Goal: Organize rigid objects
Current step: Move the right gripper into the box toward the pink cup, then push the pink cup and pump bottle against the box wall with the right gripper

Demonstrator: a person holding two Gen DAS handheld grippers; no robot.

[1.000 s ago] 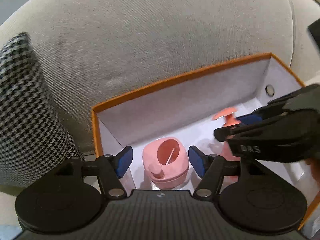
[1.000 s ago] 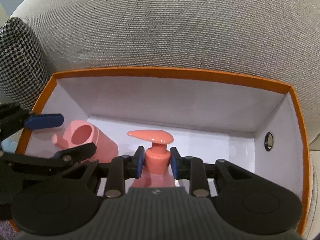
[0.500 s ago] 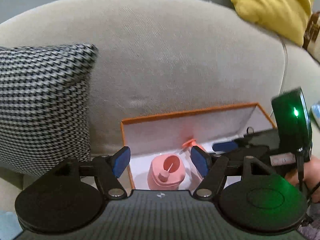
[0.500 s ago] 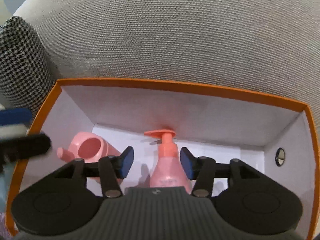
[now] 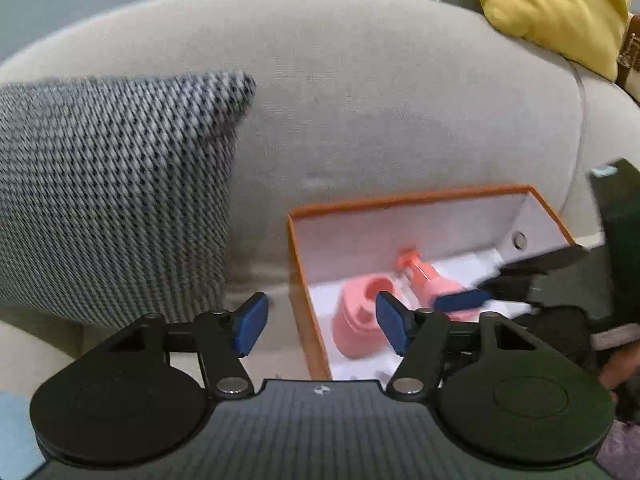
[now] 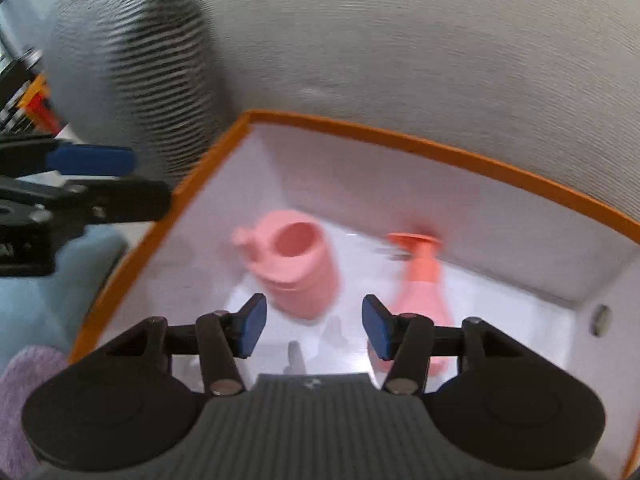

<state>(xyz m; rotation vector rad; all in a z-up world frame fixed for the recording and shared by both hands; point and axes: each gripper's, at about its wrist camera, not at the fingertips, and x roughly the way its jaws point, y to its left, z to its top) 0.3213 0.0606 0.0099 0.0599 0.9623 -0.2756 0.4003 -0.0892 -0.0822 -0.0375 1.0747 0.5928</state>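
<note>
My left hand-held gripper [image 5: 318, 324] hangs spread wide and carries nothing, pointing at the sofa back [image 5: 360, 100] with its right pad over the left rim of the orange box [image 5: 304, 292]. My right hand-held gripper [image 6: 310, 330] is likewise released and empty, tilted down over the box's open top from the near side. Inside the box, on its white floor, I see the pink cup [image 6: 298, 264] upright toward the left wall and the pink pump bottle [image 6: 422, 284] standing just beside it on the right, both blurred. The box sits against the sofa back, with the houndstooth cushion [image 5: 112, 192] to its left. A yellow cushion [image 5: 552, 4] lies at the upper right.
</note>
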